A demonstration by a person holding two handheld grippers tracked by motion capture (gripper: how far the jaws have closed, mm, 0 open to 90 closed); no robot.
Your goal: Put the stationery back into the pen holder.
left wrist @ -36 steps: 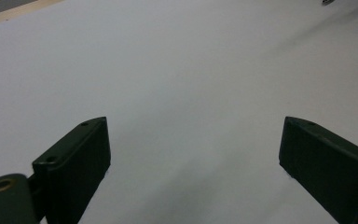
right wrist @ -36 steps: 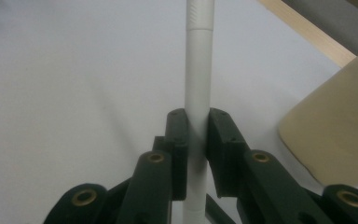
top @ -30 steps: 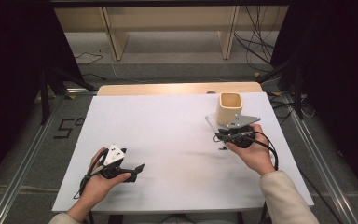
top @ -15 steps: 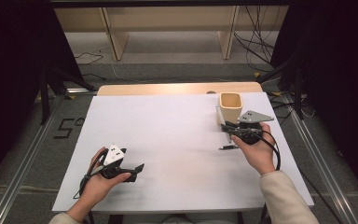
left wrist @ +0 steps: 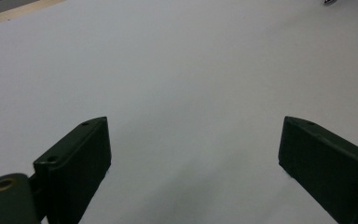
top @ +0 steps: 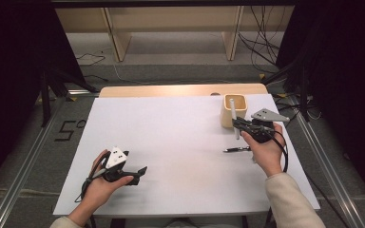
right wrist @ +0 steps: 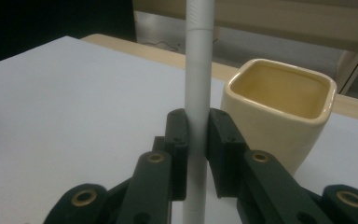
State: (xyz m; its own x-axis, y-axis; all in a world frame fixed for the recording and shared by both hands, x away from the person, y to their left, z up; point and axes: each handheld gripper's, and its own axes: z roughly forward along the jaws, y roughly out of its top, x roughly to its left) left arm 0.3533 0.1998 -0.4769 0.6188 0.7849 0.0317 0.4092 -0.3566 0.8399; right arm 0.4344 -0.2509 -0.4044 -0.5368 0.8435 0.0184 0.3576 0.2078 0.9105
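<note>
Surroundings: black pen [top: 236, 149] lies on bench [top: 171, 142], near cup [right wrist: 279, 112].
Right tool [right wrist: 197, 135]: clamped on upright white pen [right wrist: 199, 70], beside cup.
Left tool [left wrist: 193, 163]: wide open, empty.

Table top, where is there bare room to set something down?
The white table is bare across its middle and far left, between the left claw and the cream cup. It is crowded by the right claw, white pen and black pen.

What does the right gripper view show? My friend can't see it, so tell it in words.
Two black jaws of the right gripper pinch a white pen upright. Just behind stands a square cream cup, empty inside, on a white table.
</note>
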